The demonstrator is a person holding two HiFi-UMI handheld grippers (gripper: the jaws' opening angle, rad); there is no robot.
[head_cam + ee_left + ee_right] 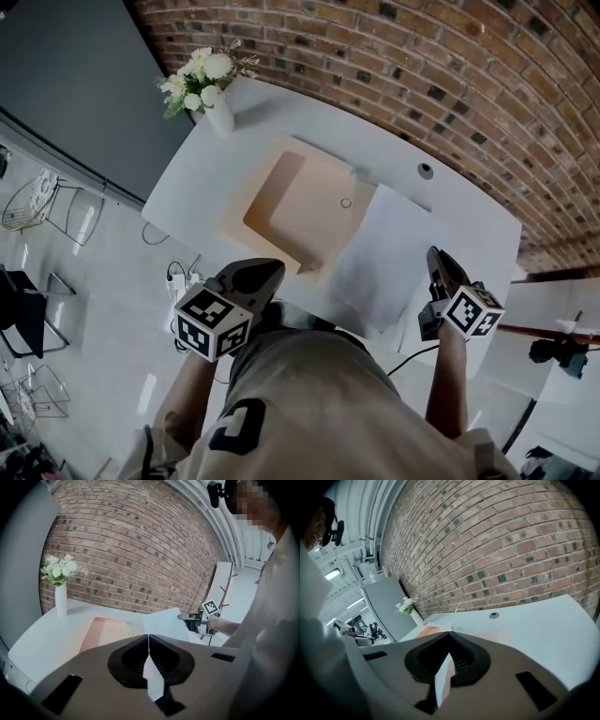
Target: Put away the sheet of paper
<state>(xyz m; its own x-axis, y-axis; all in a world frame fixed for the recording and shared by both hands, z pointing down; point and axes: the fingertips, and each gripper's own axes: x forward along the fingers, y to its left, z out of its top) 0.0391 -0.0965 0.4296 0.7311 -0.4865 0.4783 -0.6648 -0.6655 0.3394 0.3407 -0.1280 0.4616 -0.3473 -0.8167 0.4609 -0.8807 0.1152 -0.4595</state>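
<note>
Task midway: the left gripper and right gripper, jaws closed, are each pinching the sheet of paper above the table's near right, beside the open beige folder; stowing apparently remains.

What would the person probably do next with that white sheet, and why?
Probably shift the sheet of paper left, over the tan folder, then lower it. Both the left gripper and right gripper are shut on it, and it covers only the folder's right side.
</note>
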